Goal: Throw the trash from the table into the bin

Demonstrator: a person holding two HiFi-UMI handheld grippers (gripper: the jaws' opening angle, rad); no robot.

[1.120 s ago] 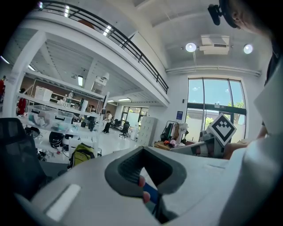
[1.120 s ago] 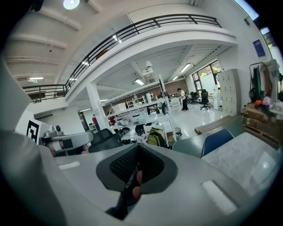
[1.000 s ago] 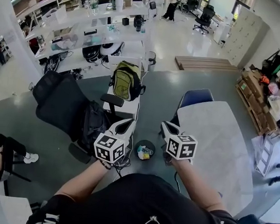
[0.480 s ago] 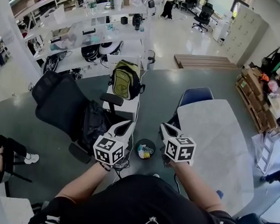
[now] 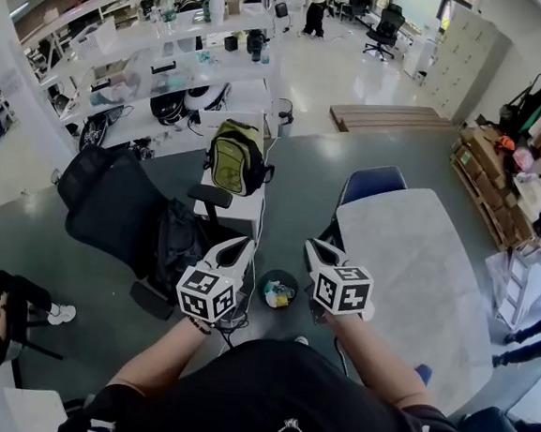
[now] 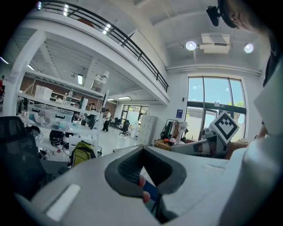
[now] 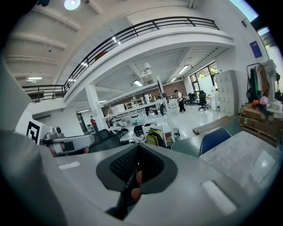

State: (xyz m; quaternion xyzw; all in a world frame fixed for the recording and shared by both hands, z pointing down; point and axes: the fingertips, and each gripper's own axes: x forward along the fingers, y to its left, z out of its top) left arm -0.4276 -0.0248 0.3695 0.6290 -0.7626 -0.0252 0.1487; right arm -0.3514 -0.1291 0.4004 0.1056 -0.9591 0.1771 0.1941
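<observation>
A small black bin [image 5: 280,288] stands on the grey floor with yellow and pale trash inside. It lies between my two grippers in the head view. My left gripper [image 5: 240,246] is held just left of the bin, jaws together and nothing in them. My right gripper [image 5: 313,249] is just right of it, also shut and empty. In the left gripper view the left gripper [image 6: 142,149] points out level over the room, with the right gripper's marker cube [image 6: 225,126] beside it. In the right gripper view the right gripper [image 7: 138,148] points the same way. The white table [image 5: 422,278] shows no trash.
A blue chair [image 5: 373,185] stands at the table's far end. A black office chair [image 5: 118,210] and a dark bag sit left of the bin. A green backpack [image 5: 232,156] rests on a small white desk beyond. Boxes and shelves line the right side.
Both grippers stay shut and side by side over the bin. The whole scene has slid slightly left and up in the head view.
</observation>
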